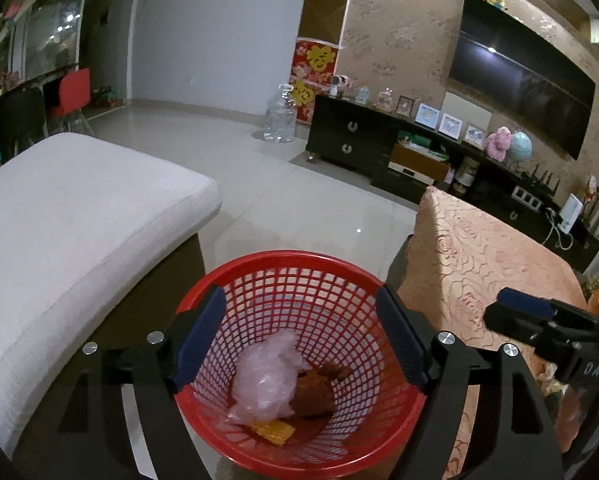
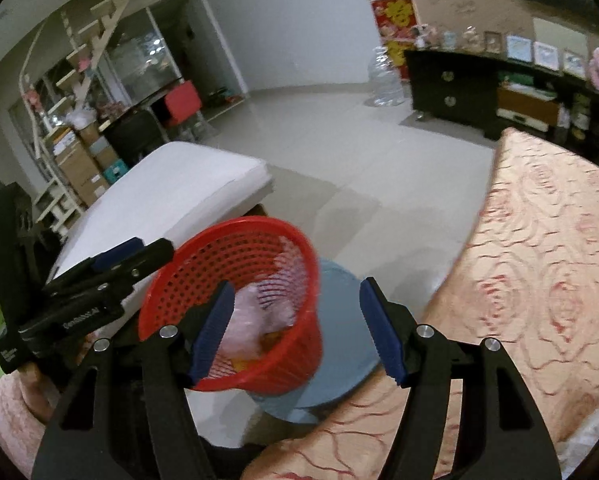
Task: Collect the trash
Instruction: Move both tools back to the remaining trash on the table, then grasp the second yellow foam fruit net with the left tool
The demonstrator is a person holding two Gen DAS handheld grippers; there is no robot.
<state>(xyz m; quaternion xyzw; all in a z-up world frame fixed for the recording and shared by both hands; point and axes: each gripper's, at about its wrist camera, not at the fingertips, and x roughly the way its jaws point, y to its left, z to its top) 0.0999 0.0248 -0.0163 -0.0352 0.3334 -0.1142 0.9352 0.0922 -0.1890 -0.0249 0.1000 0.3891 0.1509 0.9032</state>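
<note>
I am holding two grippers over one red basket (image 1: 299, 320) of trash.

Left gripper (image 1: 299, 340) and right gripper (image 2: 297, 332) are both hanging spread, pinching nothing; the basket is holding one clear plastic wad (image 1: 265, 384), one brown scrap (image 1: 315, 394) and one yellow piece (image 1: 273, 432), sitting on the pale tiled floor (image 1: 299, 200) between a white cushion (image 1: 79, 232) and a rose-patterned desk (image 1: 479, 272).

Dim indoor light, fisheye-warped, slightly blurred
</note>
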